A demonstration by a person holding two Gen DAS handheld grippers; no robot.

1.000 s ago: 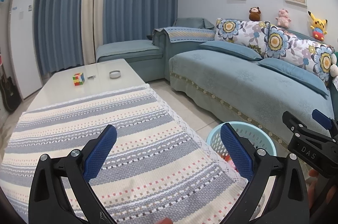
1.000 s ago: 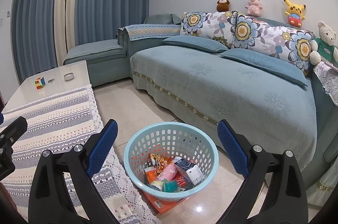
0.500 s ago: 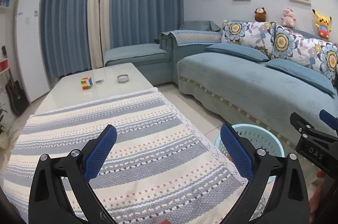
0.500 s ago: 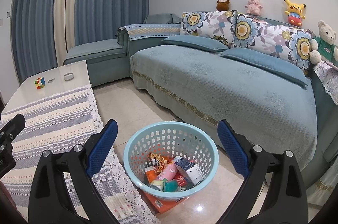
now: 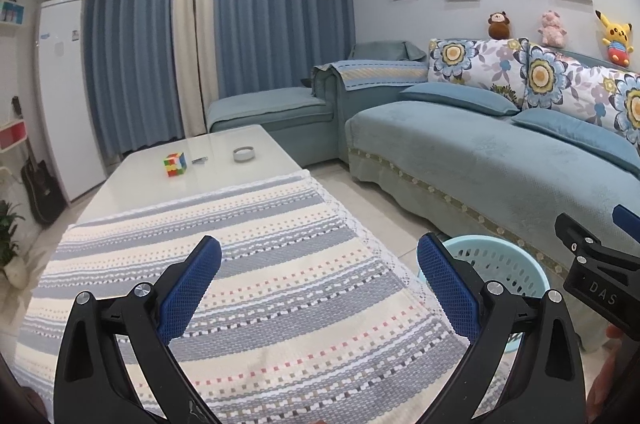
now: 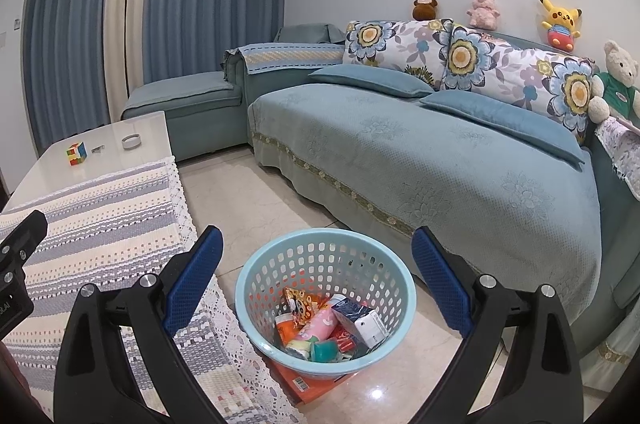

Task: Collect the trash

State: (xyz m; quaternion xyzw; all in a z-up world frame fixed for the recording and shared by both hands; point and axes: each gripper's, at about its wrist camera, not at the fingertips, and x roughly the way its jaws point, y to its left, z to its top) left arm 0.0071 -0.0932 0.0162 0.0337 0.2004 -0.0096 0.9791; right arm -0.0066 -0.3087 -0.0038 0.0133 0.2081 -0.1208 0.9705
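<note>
A light blue perforated basket [image 6: 256, 308] stands on the floor between table and sofa, holding several pieces of trash: a pink wrapper [image 6: 318, 324], a small carton [image 6: 360, 318] and a snack packet [image 6: 302, 304]. My right gripper [image 6: 318, 276] hovers open above the basket with nothing between its blue pads. My left gripper [image 5: 320, 284] is open and empty over the striped tablecloth [image 5: 240, 264]. In the left wrist view the basket's rim [image 5: 500, 260] shows at the right, beside the right gripper's black body [image 5: 592, 264].
The white coffee table [image 5: 224, 160] carries a colour cube [image 5: 175, 163], a small metal piece [image 5: 199, 160] and a grey ring [image 5: 243, 154]. A teal sofa [image 6: 440, 160] with floral cushions runs along the right. An orange flat item [image 6: 316, 384] lies under the basket. Tiled floor [image 6: 260, 200] separates table and sofa.
The left wrist view has tilted up and swung slightly left, so the table's far end sits lower and nearer centre. The right gripper and the basket are unchanged.
</note>
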